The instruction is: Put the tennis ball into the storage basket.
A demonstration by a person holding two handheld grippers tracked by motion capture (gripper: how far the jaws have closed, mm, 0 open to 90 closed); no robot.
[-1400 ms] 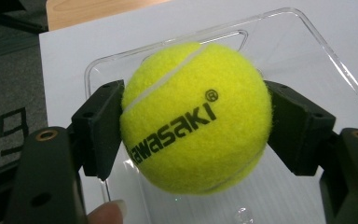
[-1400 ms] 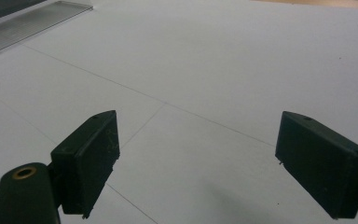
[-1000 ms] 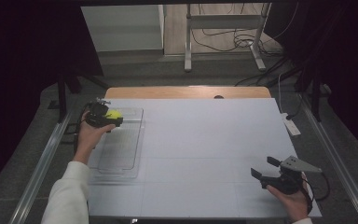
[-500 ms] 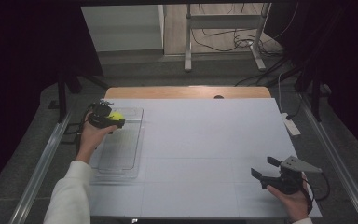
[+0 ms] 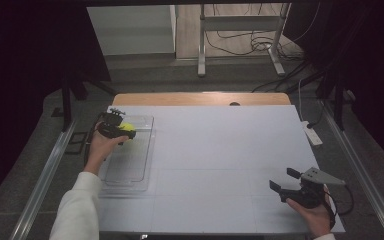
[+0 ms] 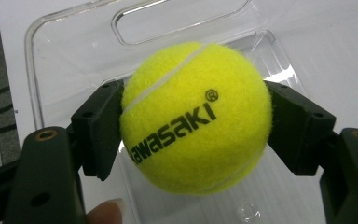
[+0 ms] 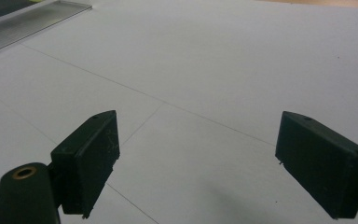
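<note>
A yellow tennis ball [image 6: 193, 119] with black lettering sits between the black jaws of my left gripper [image 6: 193, 128], which is shut on it, both pads pressing its sides. In the high view that gripper [image 5: 125, 131] holds the ball [image 5: 128, 128] over the far end of a clear plastic tray [image 5: 135, 172] at the table's left. The tray's handle cut-out [image 6: 177, 18] lies just beyond the ball. My right gripper [image 5: 283, 181] rests low at the table's near right corner, its jaws wide apart [image 7: 200, 172] with nothing between them.
The white tabletop [image 5: 220, 150] has a wooden strip along its far edge. A white power strip [image 5: 312, 134] lies at the right edge. A metal stand and cables [image 5: 240, 40] are on the floor beyond. A corner of the tray [image 7: 23, 23] lies far off in the right gripper view.
</note>
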